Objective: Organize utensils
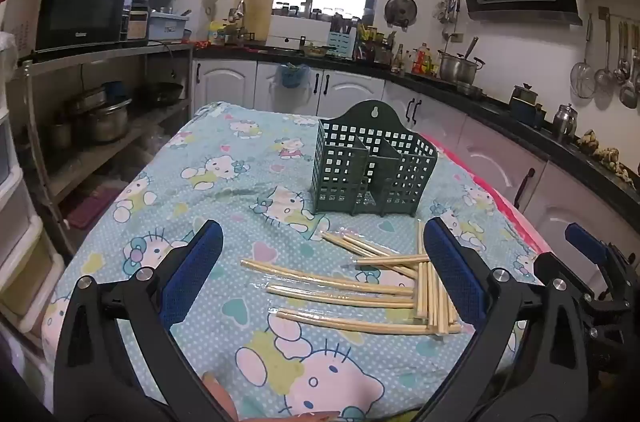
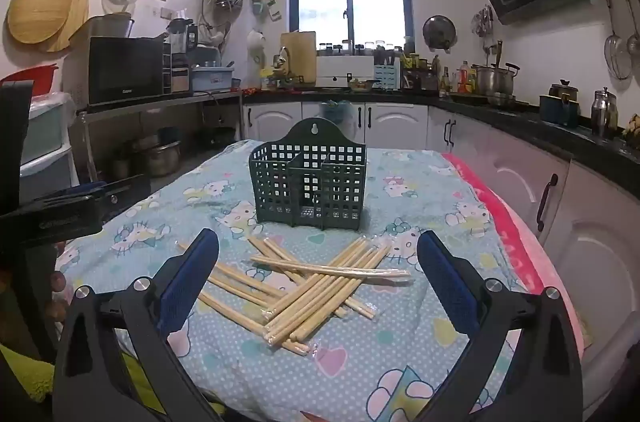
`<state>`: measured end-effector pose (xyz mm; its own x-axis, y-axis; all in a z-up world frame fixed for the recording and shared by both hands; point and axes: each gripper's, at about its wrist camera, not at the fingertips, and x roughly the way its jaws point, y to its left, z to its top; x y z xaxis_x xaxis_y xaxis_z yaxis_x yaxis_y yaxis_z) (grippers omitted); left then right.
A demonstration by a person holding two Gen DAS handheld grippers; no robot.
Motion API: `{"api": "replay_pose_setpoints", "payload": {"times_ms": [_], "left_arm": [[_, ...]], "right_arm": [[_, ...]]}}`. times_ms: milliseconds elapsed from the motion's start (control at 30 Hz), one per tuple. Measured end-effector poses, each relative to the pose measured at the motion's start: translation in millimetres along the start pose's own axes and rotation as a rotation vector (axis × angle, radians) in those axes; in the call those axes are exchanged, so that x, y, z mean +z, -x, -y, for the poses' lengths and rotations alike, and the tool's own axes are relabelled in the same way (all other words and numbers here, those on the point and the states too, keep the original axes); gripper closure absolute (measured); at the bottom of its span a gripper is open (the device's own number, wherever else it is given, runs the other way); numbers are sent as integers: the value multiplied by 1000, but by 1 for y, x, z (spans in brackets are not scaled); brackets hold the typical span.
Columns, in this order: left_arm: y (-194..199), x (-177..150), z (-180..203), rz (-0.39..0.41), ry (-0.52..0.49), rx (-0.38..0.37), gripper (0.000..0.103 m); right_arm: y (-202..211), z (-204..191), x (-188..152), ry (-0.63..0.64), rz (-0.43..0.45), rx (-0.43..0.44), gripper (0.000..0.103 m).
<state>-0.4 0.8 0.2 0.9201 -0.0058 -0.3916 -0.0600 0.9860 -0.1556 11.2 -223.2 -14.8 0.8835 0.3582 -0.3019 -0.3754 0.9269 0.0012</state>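
Note:
Several wrapped wooden chopsticks (image 1: 372,286) lie scattered and crossed on the cartoon-print tablecloth (image 1: 224,182); they also show in the right wrist view (image 2: 316,286). A dark green perforated utensil holder (image 1: 370,162) stands upright just behind them, empty as far as I can see, and shows in the right wrist view (image 2: 310,178) too. My left gripper (image 1: 324,242) is open and empty, held above the near side of the chopsticks. My right gripper (image 2: 318,250) is open and empty, also over the pile. The right gripper shows at the right edge of the left wrist view (image 1: 592,262).
The table sits in a kitchen. A steel shelf with a microwave (image 1: 80,6) and pots stands at the left. White cabinets and a dark counter (image 1: 520,118) run along the back and right. A pink cloth edge (image 2: 504,222) lines the table's right side.

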Motion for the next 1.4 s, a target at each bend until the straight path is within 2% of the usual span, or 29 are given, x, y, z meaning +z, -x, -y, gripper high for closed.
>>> {"api": "replay_pose_setpoints", "payload": {"times_ms": [1400], "left_arm": [[0, 0, 1, 6, -13, 7, 10]], "right_arm": [[4, 1, 3, -14, 15, -44, 6]]}}
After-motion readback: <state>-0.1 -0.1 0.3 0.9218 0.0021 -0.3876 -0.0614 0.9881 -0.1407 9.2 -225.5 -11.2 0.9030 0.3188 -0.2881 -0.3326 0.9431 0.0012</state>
